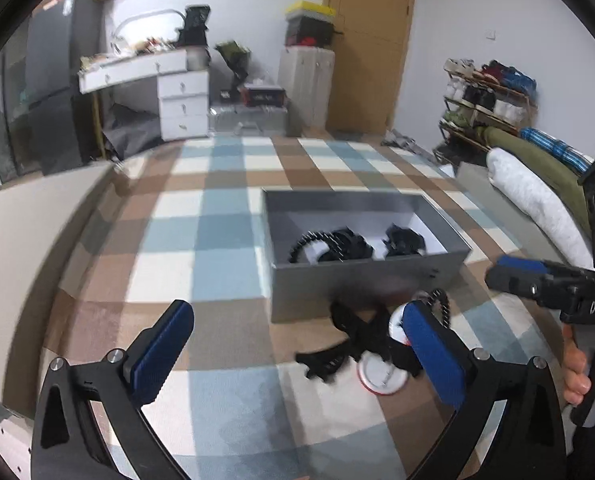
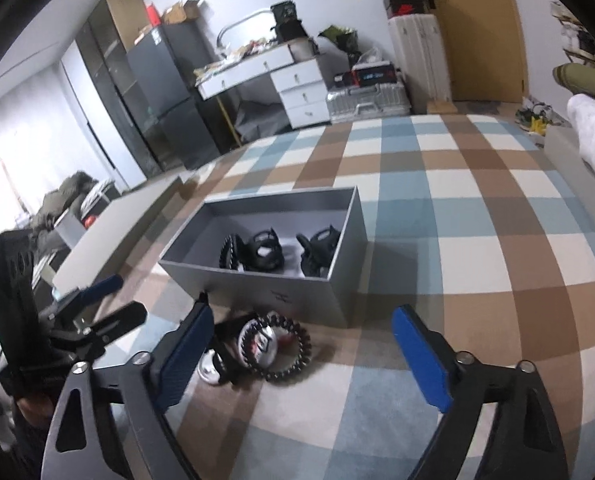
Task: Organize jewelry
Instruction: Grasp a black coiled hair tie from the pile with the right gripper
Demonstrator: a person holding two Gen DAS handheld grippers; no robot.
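Note:
An open grey box (image 1: 361, 280) (image 2: 297, 288) stands on the checked cloth and holds several black jewelry pieces (image 1: 337, 245) (image 2: 265, 252). In front of the box lie a black beaded bracelet (image 2: 293, 350) (image 1: 441, 306), black bands (image 1: 357, 332) and round white-and-red pieces (image 1: 381, 374) (image 2: 257, 344). My left gripper (image 1: 297, 348) is open and empty, just in front of this pile. My right gripper (image 2: 301, 354) is open and empty, its left finger beside the pile. The right gripper also shows at the right edge of the left wrist view (image 1: 513, 276).
The box lid (image 2: 117, 232) lies to the left of the box. A white pillow and green roll (image 1: 537, 196) lie at the right. Desk, cabinets, suitcase and a shoe rack (image 1: 485, 104) stand beyond the bed's far edge.

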